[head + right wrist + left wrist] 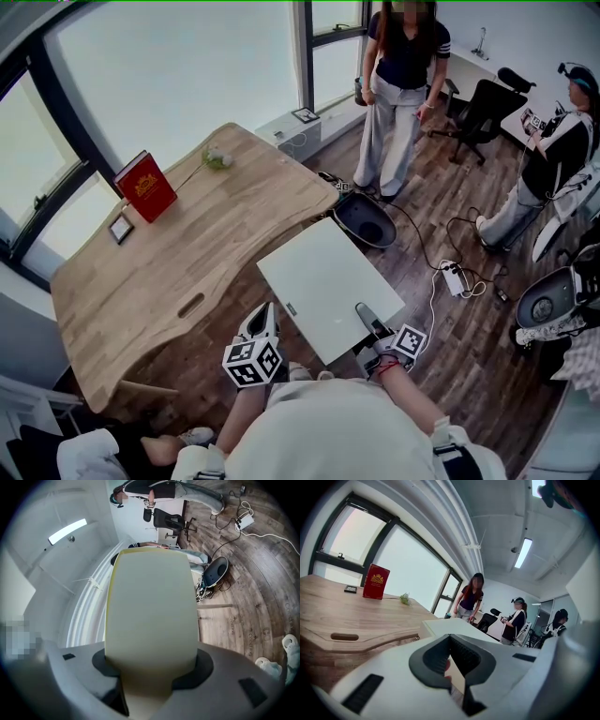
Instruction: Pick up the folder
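Note:
The white folder [323, 277] hangs flat in the air just off the wooden table's [187, 253] near corner, over the floor. My left gripper [269, 317] is shut on its near left edge; in the left gripper view a thin strip of the folder [456, 676] sits between the jaws of the left gripper [457, 667]. My right gripper [366, 314] is shut on the near right edge. In the right gripper view the folder [150, 616] runs out from between the jaws of the right gripper [150, 677] and fills the middle of the picture.
On the table stand a red book [145, 186], a small frame [120, 228] and a small plant [217, 158]. A person [403, 84] stands beyond the folder, another [553, 159] at the right. A round black device [366, 220], cables and a power strip [455, 277] lie on the floor.

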The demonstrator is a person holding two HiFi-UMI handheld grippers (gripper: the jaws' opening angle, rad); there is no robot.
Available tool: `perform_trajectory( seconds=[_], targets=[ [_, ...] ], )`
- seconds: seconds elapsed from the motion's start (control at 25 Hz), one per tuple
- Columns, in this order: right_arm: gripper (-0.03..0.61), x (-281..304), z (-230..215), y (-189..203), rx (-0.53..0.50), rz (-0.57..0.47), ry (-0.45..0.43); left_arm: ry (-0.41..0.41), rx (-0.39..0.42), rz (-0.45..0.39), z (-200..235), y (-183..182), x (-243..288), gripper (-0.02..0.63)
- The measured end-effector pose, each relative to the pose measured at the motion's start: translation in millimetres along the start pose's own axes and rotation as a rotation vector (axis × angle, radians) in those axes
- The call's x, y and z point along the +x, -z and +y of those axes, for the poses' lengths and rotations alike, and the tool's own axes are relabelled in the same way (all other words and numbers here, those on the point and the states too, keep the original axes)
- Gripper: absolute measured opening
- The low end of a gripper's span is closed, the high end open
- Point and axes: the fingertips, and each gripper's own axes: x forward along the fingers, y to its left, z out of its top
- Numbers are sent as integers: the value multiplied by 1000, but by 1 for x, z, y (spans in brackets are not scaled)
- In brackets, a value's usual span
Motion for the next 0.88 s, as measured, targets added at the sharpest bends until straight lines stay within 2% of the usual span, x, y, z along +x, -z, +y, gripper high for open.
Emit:
perform_trajectory(
  seconds=[0.88],
  targets=[
    [275, 2, -1, 0, -11, 10, -5, -13, -17, 13, 5, 8, 5, 20]
  ],
)
